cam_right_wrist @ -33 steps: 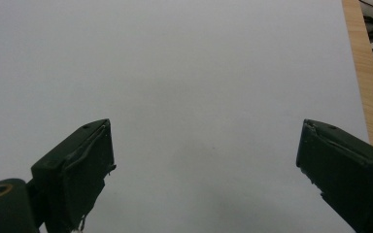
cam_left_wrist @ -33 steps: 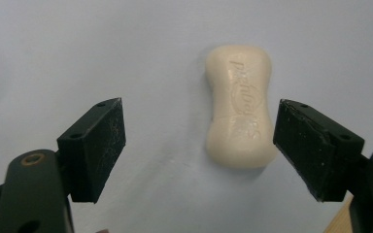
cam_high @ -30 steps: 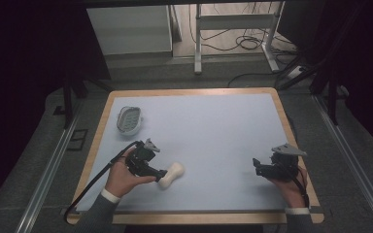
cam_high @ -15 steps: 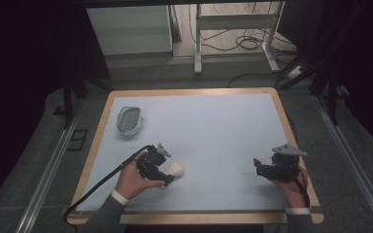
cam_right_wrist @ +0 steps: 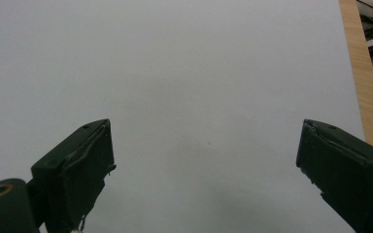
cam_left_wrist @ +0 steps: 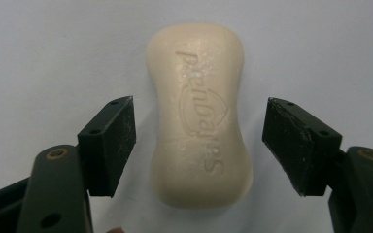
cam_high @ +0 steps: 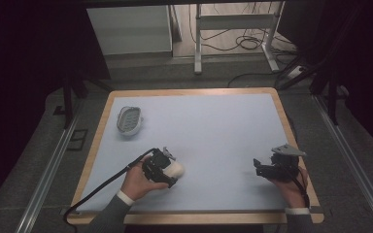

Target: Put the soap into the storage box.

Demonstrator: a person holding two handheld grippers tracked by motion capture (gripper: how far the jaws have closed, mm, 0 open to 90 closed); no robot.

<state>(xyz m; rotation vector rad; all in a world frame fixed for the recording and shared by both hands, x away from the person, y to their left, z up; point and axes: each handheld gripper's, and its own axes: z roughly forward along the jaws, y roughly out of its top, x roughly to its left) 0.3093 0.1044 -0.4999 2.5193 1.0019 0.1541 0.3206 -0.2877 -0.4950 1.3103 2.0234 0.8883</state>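
A cream bar of soap [cam_left_wrist: 199, 121] with raised lettering lies flat on the pale blue mat. My left gripper [cam_left_wrist: 199, 141] is open right over it, one jaw on each long side, with a gap between each pad and the soap. In the high view the soap [cam_high: 176, 169] peeks out from under the left gripper [cam_high: 167, 170] near the front left of the table. My right gripper [cam_high: 258, 167] rests open at the front right, and in the right gripper view [cam_right_wrist: 204, 165] there is just bare mat between its jaws.
A white soap dish [cam_high: 128, 120] sits at the back left of the mat. The wooden table rim [cam_high: 194, 91] frames the mat, and its right edge [cam_right_wrist: 364, 82] runs close beside the right gripper. A black cable [cam_high: 97, 191] trails from the left gripper off the front edge.
My left gripper has moved right and over the soap, which now lies between its open jaws. The right gripper has stayed put.
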